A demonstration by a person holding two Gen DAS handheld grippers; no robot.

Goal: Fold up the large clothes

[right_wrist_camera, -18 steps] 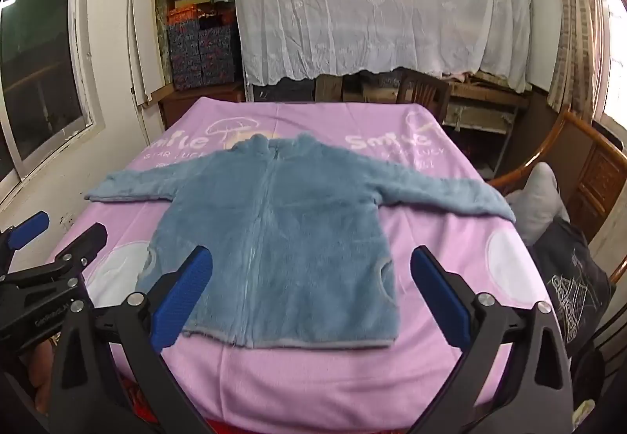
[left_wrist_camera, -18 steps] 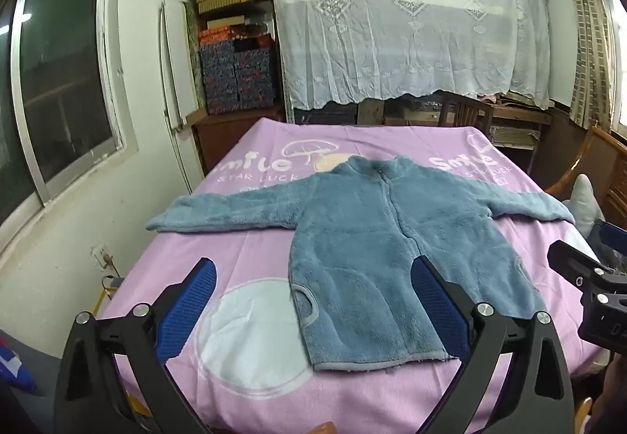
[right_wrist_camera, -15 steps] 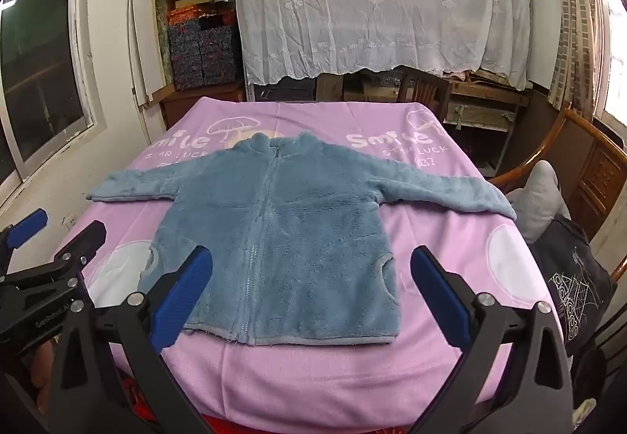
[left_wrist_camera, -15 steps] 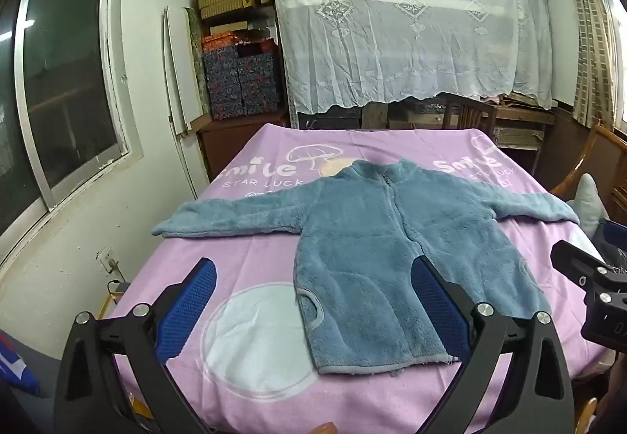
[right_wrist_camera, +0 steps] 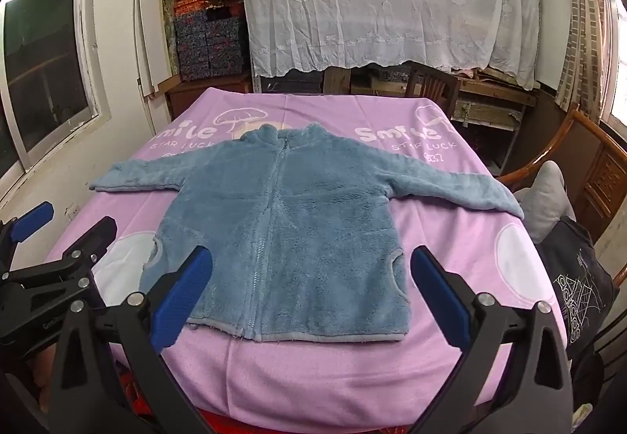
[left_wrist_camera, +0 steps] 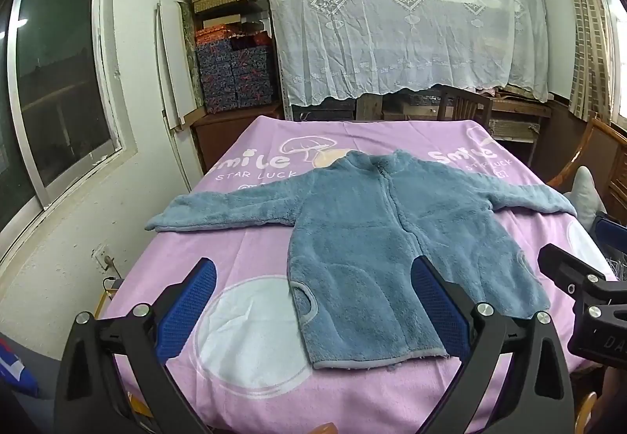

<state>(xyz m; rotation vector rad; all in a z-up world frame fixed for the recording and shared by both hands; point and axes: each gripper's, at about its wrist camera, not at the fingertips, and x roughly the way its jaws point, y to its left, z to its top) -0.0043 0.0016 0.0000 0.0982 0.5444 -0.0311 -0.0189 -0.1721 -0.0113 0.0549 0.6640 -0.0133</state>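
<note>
The blue fleece jacket lies flat, unfolded, sleeves spread; left hand-held gripper and right hand-held gripper both released, empty.

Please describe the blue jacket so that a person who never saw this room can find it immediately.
Find the table under the pink cloth printed with "Smile" and mushrooms. The jacket lies flat in its middle, zipped shut, collar toward the white lace curtain, both sleeves spread wide. It is the only fluffy blue garment there.
</note>
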